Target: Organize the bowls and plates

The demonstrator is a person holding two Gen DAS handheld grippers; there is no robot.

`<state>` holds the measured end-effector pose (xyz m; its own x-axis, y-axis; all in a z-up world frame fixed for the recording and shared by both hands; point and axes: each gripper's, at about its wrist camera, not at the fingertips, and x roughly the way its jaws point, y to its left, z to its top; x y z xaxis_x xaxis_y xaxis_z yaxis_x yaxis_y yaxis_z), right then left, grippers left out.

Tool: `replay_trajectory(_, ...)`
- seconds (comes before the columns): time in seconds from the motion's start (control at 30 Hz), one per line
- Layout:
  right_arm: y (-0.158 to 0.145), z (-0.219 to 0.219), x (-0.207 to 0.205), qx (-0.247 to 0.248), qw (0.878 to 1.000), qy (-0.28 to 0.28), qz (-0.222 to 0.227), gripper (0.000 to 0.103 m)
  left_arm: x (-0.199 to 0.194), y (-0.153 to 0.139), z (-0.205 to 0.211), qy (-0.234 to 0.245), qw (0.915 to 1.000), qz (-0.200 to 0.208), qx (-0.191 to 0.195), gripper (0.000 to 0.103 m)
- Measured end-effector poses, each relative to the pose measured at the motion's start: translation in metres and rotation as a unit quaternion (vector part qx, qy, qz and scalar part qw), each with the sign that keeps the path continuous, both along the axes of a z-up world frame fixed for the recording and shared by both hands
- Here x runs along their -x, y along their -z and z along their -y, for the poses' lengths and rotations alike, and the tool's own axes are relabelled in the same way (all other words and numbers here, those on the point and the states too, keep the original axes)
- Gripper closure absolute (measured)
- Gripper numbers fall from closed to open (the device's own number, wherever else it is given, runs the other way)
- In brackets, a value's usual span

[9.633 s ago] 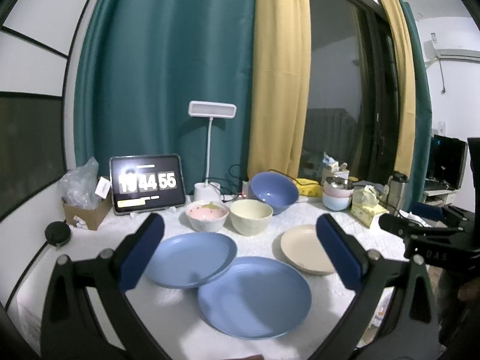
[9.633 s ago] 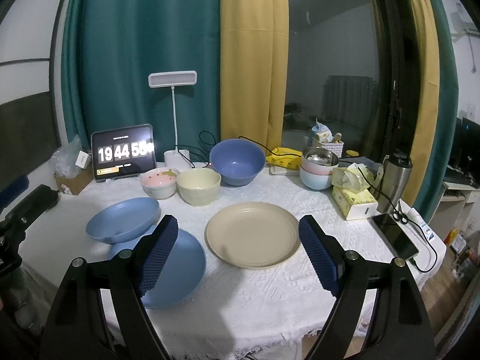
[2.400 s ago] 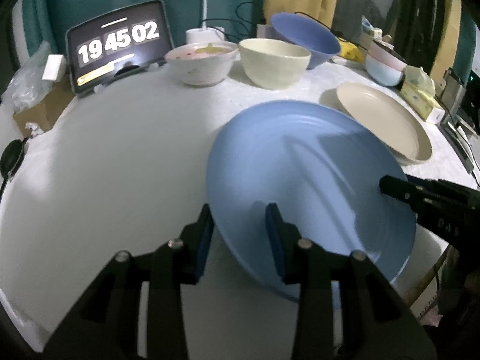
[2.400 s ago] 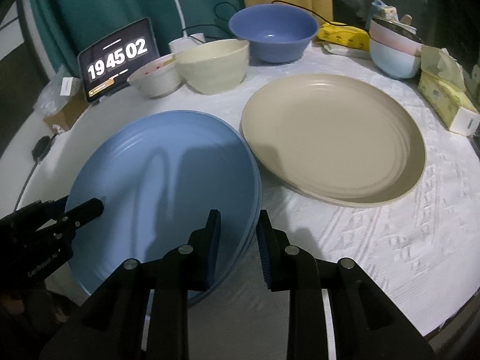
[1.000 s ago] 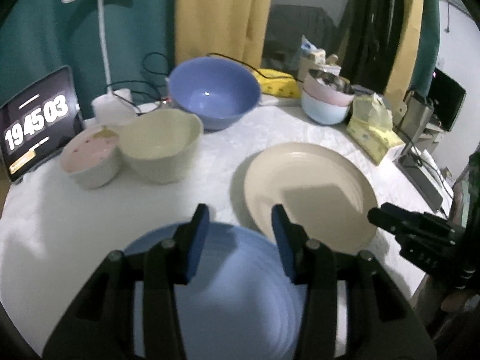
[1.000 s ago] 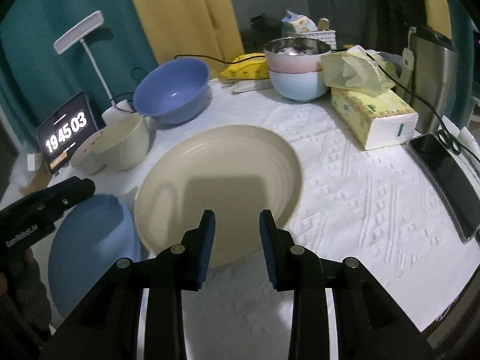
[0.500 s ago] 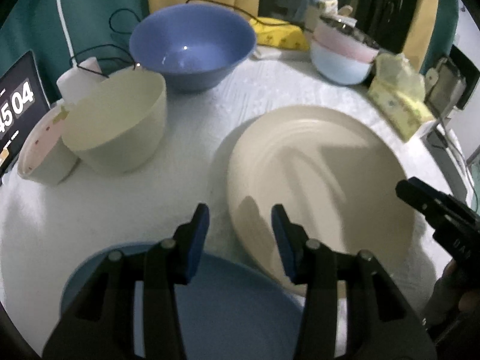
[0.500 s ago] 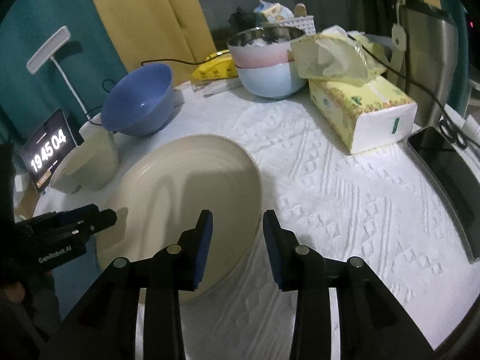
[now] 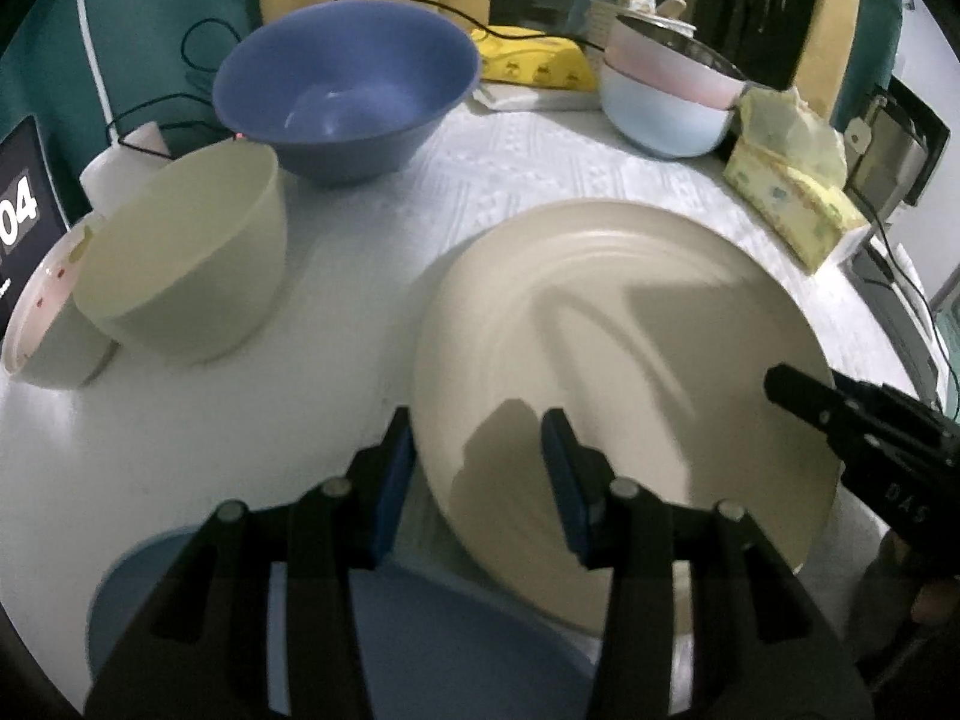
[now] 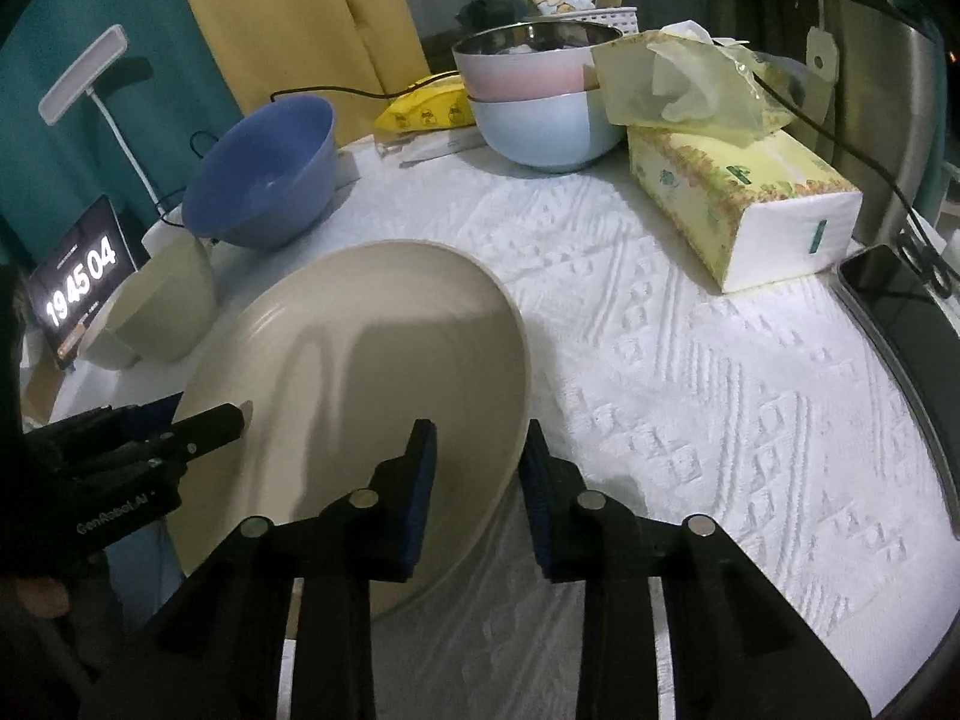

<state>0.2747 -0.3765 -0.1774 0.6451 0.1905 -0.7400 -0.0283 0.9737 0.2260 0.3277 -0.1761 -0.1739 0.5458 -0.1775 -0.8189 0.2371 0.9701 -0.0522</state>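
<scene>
A beige plate (image 9: pixel 630 348) (image 10: pixel 372 360) lies on the white tablecloth. My left gripper (image 9: pixel 480 468) stands open astride its near-left rim, one finger outside the rim and one over the plate. My right gripper (image 10: pixel 477 468) straddles the opposite rim, and its jaws are closing with the rim between them. I cannot see the pads pressing on the plate. Each gripper shows in the other's view: the right gripper (image 9: pixel 840 414) and the left gripper (image 10: pixel 204 426). Stacked blue plates (image 9: pixel 432 630) lie just under my left gripper. A cream bowl (image 9: pixel 192 258), a pink-lined bowl (image 9: pixel 42 312) and a big blue bowl (image 9: pixel 348 90) stand behind.
Stacked pink and pale-blue bowls (image 10: pixel 540 102) and a tissue box (image 10: pixel 738 204) stand at the back right. A phone (image 10: pixel 894 294) lies near the right edge. A clock tablet (image 10: pixel 78 282) and a lamp (image 10: pixel 84 72) are at the back left, with cables behind the bowls.
Both grippers have left the blue plates and come down onto the beige plate, one at each side of its rim. The right jaws have narrowed since half a second ago.
</scene>
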Motion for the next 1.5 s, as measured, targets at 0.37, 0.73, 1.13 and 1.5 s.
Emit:
replay_trajectory(0.37, -0.022, 0.005, 0.016, 0.014, 0.999, 0.026, 0.03, 0.08, 0.018, -0.022, 0.002, 0.013, 0.9993, 0.034, 0.014, 0.062)
replay_trajectory(0.73, -0.044, -0.008, 0.04, 0.025, 0.998, 0.021, 0.053, 0.08, 0.043, -0.039, -0.015, 0.007, 0.9982, 0.047, 0.036, 0.062)
replay_trajectory(1.13, -0.058, -0.037, 0.06, 0.034, 0.997, 0.009, 0.064, 0.08, 0.071, -0.055, -0.044, -0.004, 0.9965, 0.068, 0.049, 0.062)
replay_trajectory(1.5, -0.062, -0.08, 0.079, 0.042, 0.997, -0.024, 0.065, 0.08, 0.105, -0.06, -0.082, -0.026, 0.9947, 0.095, 0.03, 0.062)
